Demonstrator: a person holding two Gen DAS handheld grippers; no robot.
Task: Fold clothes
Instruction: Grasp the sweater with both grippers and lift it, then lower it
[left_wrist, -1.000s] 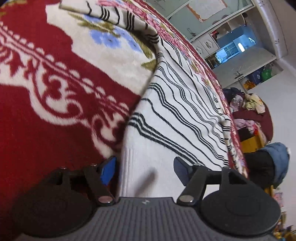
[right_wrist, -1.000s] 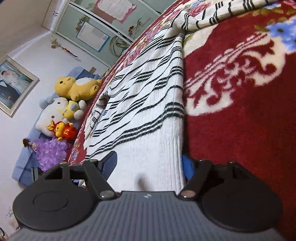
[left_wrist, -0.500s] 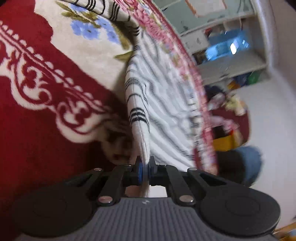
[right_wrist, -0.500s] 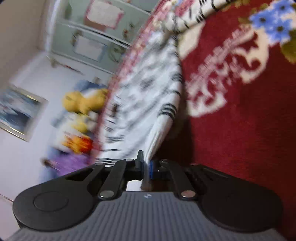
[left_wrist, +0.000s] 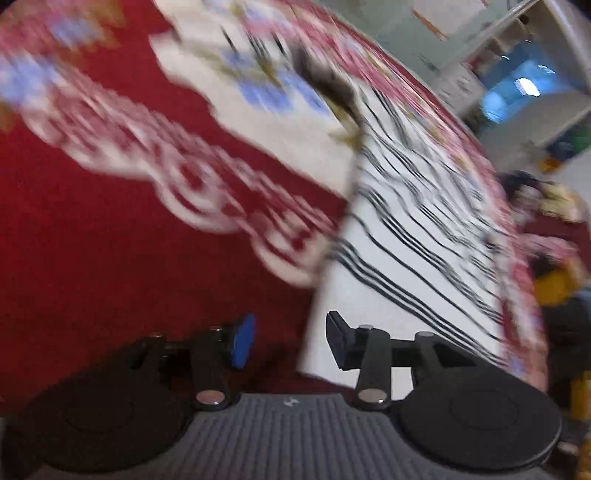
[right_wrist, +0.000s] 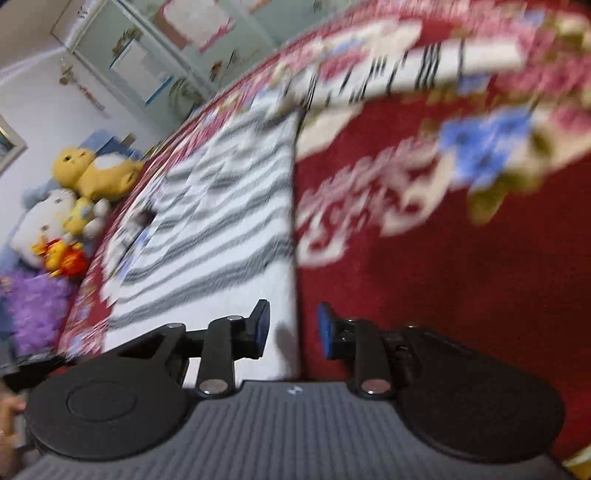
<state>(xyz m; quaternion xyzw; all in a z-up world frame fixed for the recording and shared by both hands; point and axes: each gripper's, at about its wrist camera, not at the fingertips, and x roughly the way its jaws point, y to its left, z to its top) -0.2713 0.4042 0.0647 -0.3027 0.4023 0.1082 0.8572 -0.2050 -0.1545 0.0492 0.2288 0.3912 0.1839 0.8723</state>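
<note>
A white knitted garment with black stripes (left_wrist: 413, 236) lies flat on a red patterned blanket (left_wrist: 110, 258), its long edge folded straight. In the left wrist view my left gripper (left_wrist: 290, 338) stands open over the garment's near left corner, with the blue pad (left_wrist: 243, 341) over the blanket and the other finger over the cloth. In the right wrist view the same garment (right_wrist: 221, 236) lies left of the blanket (right_wrist: 461, 288). My right gripper (right_wrist: 293, 328) is open astride the garment's right edge. A striped sleeve (right_wrist: 424, 66) stretches across the far end. Both views are motion-blurred.
Stuffed toys (right_wrist: 88, 173) and a purple bundle (right_wrist: 33, 310) sit beyond the bed's left side. A heap of clothes (left_wrist: 554, 214) lies off the bed at the right, with shelves (left_wrist: 524, 92) behind. Wardrobe doors (right_wrist: 155, 62) stand at the back. A hand (right_wrist: 7, 410) shows at the lower left.
Half a second ago both grippers were shut on the garment's raised hem. Both have now opened and let it go, and the cloth lies flat on the blanket.
</note>
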